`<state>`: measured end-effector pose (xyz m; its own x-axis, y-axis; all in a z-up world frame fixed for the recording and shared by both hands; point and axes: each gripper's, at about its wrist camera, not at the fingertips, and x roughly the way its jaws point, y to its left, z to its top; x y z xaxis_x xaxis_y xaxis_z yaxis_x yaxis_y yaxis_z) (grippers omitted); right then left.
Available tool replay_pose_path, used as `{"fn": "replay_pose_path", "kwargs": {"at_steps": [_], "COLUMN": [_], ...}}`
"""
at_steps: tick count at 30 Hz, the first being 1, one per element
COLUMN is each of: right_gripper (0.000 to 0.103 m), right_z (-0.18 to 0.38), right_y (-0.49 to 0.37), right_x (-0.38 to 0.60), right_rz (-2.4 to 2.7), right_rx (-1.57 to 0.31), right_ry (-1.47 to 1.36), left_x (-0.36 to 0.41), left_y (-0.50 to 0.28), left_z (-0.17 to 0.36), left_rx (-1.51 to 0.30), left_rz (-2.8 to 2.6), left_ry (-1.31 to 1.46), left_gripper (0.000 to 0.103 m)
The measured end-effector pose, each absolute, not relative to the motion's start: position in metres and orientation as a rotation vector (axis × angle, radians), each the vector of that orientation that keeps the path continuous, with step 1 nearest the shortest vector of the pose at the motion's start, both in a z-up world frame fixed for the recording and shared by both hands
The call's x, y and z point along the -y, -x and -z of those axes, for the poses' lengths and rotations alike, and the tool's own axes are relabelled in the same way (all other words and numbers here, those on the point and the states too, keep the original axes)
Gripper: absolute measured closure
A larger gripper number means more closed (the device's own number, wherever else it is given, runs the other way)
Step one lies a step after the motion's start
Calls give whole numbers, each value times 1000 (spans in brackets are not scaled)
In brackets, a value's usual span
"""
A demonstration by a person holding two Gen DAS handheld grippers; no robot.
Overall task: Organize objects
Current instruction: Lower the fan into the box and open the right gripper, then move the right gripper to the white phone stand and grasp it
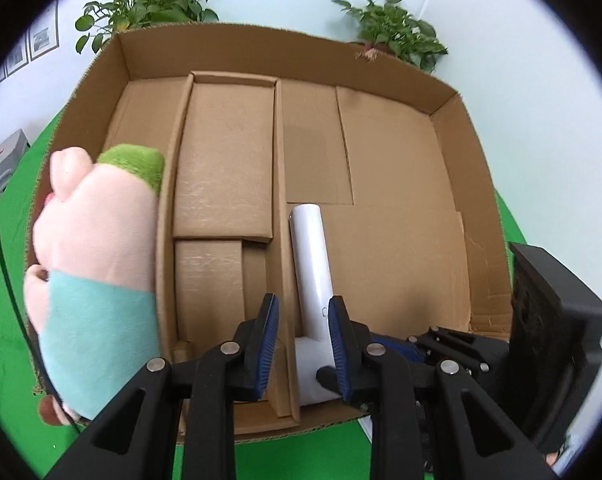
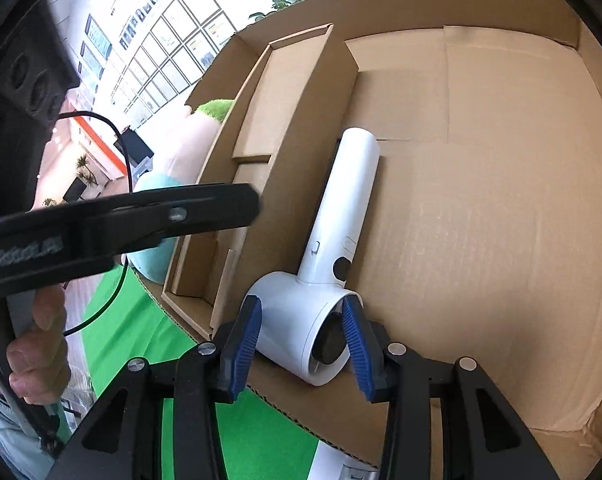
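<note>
Two things already lie in the cardboard box (image 1: pixel 453 116): a white hair dryer (image 2: pixel 333 264) in the wide right compartment, just beside the long divider (image 1: pixel 281 200), and a plush toy (image 1: pixel 97 272) in pink, teal and green in the narrow left compartment. The box stands on a green worktop (image 1: pixel 5 264).

The right tongs (image 2: pixel 301 344) stand apart, one blue pad on each side of the dryer's round barrel; I cannot tell if the pads touch it, but they do not squeeze it. The left tongs (image 1: pixel 303 344) are also apart and hold nothing. They hang over the near edge of the box, with the dryer's handle showing between the pads.

I judge that the dryer is either just set down or about to be gripped. The risk is the smooth, round barrel: if the right tongs close off-centre, it may roll or slip out, and the handle could swing against the divider and bend it. The two tools are close together here, so a quick move may make them collide.
</note>
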<state>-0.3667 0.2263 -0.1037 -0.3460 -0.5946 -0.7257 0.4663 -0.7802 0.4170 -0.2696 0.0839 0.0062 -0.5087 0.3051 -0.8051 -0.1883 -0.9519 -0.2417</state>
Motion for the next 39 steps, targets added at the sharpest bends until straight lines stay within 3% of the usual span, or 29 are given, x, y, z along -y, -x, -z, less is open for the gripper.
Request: {"fn": "replay_pose_path", "kwargs": {"at_steps": [4,6,8,9,10,11,12,14,18,30,33,34,36,37,38,39], "right_gripper": [58,45,19,12,2,1,1,0,0,1,4,9,25,52,77,83], "right_z": [106,102,91,84,76,70,66,61,57,46,46,47,49,51,52,53], "right_y": [363,354,337,327,313,299,287,265,236,184,175,173,174,174,174,173], "right_x": [-222,-223,-225,-227,-228,-229,-231,-237,-253,-288,-294,-295,-292,-291,-291,-292], "right_rz": [2178,2259,2376,2437,2524,2617,2699,2837,2902,2911,2903,2898,2895,2908,2919,2927], "right_rx": [164,110,36,-10,-77,-142,-188,-231,-133,-92,-82,-78,-80,-102,-122,-121], "right_ry": [-1227,-1216,-1159,-1121,-1062,-1006,-975,-944,-938,-903,-899,-901,-902,-905,-911,-912], "left_x": [-80,-78,-75,-72,-70,-67,-65,-65,-70,-87,-88,-88,-87,-86,-87,-88], "left_y": [257,248,240,231,225,216,205,183,151,118,115,115,115,115,116,118], "left_z": [-14,-17,-20,-23,-25,-28,-30,-33,-31,-14,-10,-8,-6,-5,-4,-1], "left_rx": [123,92,77,66,56,46,32,-12,-96,-100,-80,-71,-50,-41,-42,-61], "left_rz": [-2542,-2583,-2641,-2704,-2756,-2817,-2895,-3007,-3080,-3078,-3068,-3062,-3048,-3034,-3014,-2997], "left_ry": [1296,1257,1194,1141,1098,1042,974,840,744,752,760,769,781,787,803,847], "left_gripper": [77,72,54,49,37,25,22,22,22,22,22,22,33,62,101,100]}}
